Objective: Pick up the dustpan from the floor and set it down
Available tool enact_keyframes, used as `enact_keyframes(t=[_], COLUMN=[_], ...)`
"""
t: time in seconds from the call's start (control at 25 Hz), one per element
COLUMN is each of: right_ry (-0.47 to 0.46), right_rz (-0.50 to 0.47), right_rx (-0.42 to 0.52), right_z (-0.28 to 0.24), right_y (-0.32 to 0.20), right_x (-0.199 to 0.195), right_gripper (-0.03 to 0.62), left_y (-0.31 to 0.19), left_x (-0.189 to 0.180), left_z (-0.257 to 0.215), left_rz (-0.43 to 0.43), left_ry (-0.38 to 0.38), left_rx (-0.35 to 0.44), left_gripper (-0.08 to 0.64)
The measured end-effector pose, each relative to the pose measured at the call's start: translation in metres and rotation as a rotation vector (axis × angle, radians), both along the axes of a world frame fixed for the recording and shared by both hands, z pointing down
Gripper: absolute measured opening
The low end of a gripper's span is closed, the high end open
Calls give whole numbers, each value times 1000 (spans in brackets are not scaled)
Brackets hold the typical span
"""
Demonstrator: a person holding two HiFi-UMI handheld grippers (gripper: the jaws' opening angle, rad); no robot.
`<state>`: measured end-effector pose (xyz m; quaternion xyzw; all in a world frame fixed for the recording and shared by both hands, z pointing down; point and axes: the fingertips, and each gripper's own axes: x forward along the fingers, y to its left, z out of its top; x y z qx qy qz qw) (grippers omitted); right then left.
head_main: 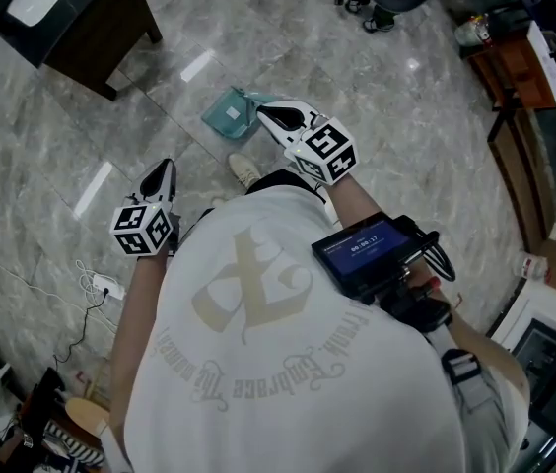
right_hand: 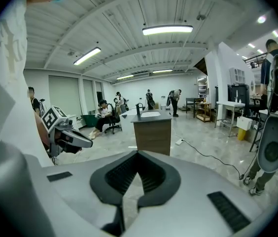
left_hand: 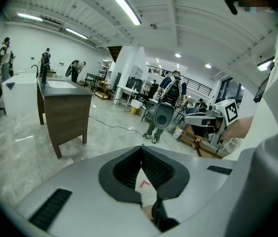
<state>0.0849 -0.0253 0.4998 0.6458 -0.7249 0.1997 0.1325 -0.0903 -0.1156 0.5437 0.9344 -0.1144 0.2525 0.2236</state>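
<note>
Lying on the floor (head_main: 377, 67), the dustpan (head_main: 231, 116) sits just ahead of the right gripper (head_main: 264, 112), well apart from the left gripper (head_main: 166, 168). Both have their jaws pressed together, empty. Its handle (head_main: 254, 98) seems to point rightward, though that's unclear.

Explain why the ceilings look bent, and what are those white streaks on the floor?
Head view: the streaks look like lamp reflections glaring off the polished floor; the dustpan is sharp. Left gripper view: the wide-angle lens bows the ceiling and blackens the corners. Right gripper view: the same bowing, with the strip lamp bright but not washed out.
</note>
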Motion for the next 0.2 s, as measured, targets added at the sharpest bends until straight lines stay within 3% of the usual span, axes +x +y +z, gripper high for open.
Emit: enact_keyframes(t=[0.2], right_ry=[1], right_rz=[-1], right_rx=[-1], right_z=[-3], right_y=[-5], right_x=[-3], right_gripper=[17], left_y=[-2], left_x=[-2], left_z=[1], left_rz=[2], left_ry=[-2], left_rx=[-9], left_gripper=[11])
